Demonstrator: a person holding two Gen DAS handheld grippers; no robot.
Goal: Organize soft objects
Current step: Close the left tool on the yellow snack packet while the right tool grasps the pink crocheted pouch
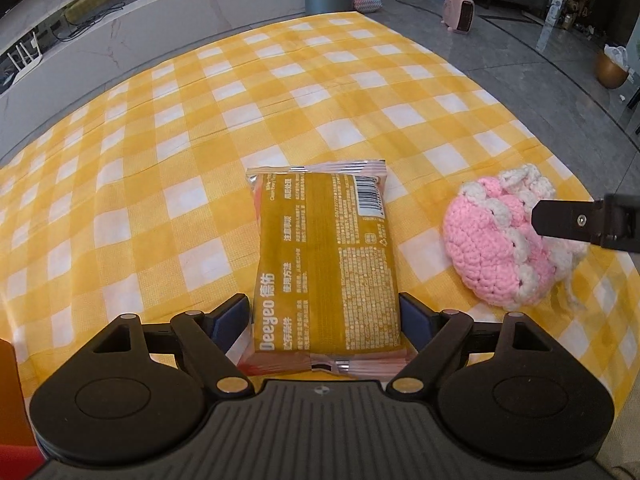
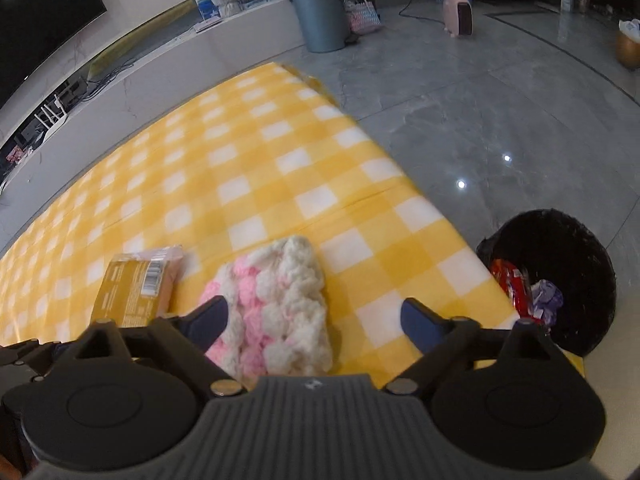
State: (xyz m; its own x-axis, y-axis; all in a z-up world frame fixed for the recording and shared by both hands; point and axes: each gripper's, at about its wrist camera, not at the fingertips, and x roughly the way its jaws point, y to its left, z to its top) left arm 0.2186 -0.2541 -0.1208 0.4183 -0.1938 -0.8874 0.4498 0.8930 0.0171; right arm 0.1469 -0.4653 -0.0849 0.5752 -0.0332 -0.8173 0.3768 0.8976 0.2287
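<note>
A yellow-brown wet-wipes pack (image 1: 326,256) lies on the yellow checked tablecloth (image 1: 200,140). My left gripper (image 1: 326,316) has its blue pads on both sides of the pack's near end, touching or nearly so. A pink and white crocheted pouch (image 1: 508,240) lies to the pack's right. In the right wrist view my right gripper (image 2: 316,320) is open over the pouch (image 2: 276,304); its left fingertip (image 2: 212,316) is at the pouch's left side, the right one stands apart over the cloth. The pack (image 2: 132,288) shows at the left.
A black bin (image 2: 560,276) with wrappers stands on the grey floor beside the table's right edge. A grey trash can (image 2: 320,12), a woven bag (image 2: 362,14) and a pink heater (image 2: 458,14) stand far back. A white ledge runs along the left.
</note>
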